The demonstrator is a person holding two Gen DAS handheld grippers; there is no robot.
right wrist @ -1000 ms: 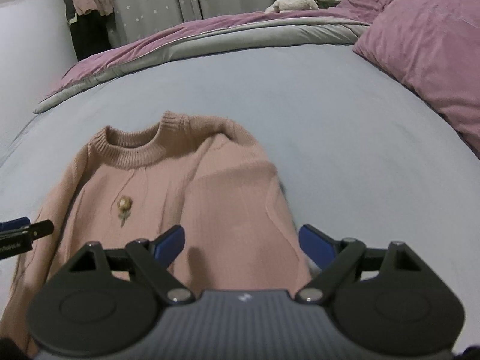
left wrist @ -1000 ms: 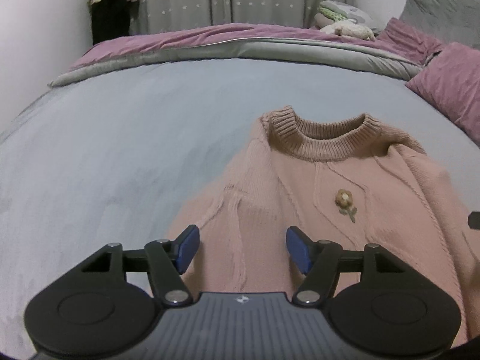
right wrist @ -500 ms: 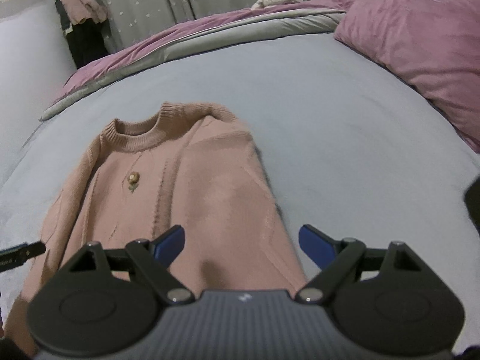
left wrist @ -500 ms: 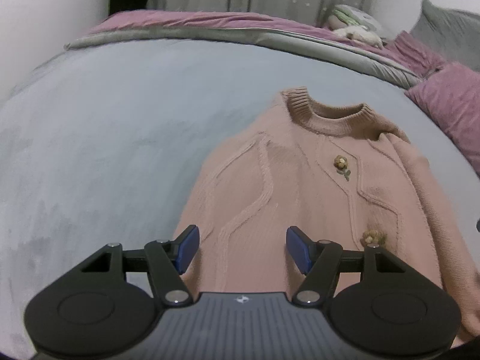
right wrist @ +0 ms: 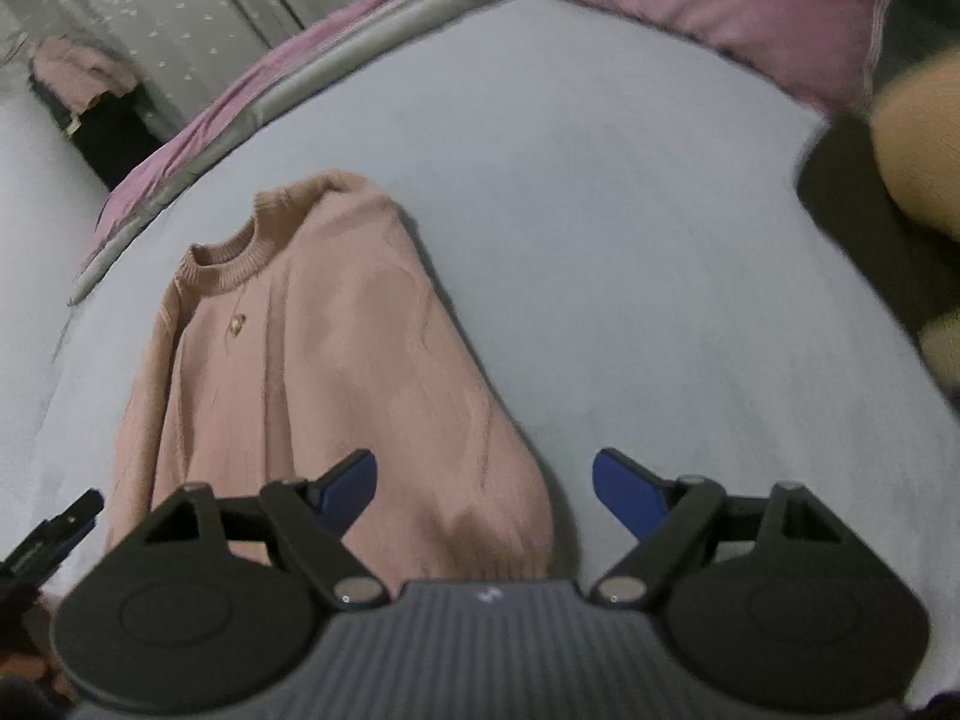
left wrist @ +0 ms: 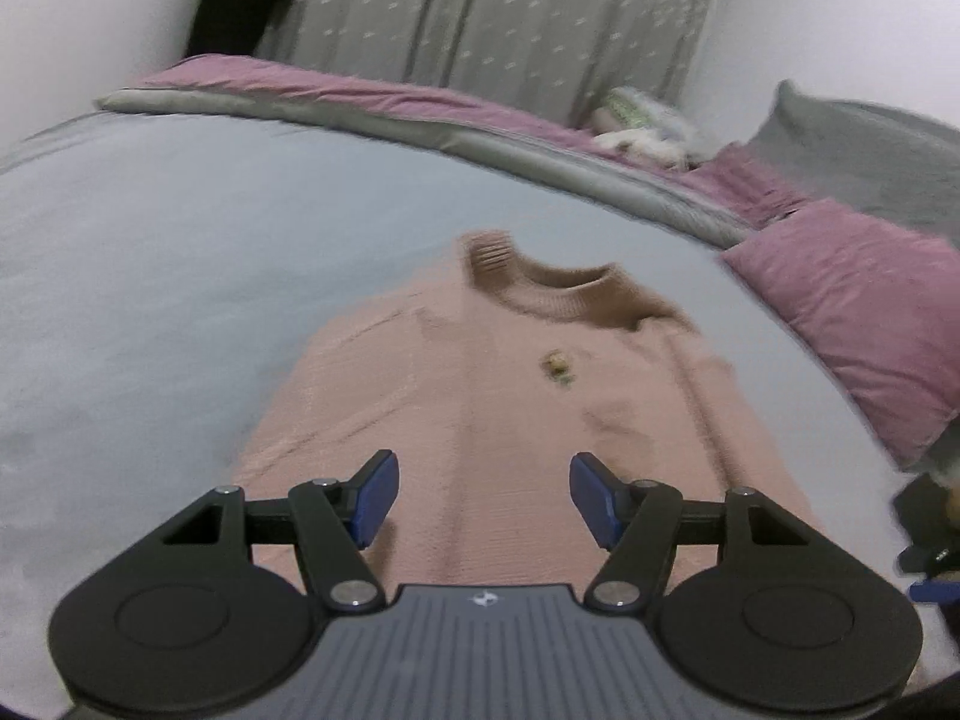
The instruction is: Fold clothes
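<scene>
Here we hover both grippers, the left gripper (left wrist: 483,495) and right gripper (right wrist: 483,495) spread and empty, above the pink sweater's (left wrist: 498,420) hem, which we judge they must pinch next.

We are in a home bedroom: a bed (left wrist: 180,252), pillows (left wrist: 852,306), and dotted curtains (left wrist: 510,24).

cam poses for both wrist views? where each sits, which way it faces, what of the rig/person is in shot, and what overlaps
Left wrist: on the left gripper, angled down across the bed at the pink sweater; own open fingers show, plus the other gripper at the right edge.
Right wrist: on the right gripper, pitched down over the sweater's hem; own open fingers show, the left gripper's tip at lower left.
Shared: the sweater, the bed, the purple pillow, the curtain.
</scene>
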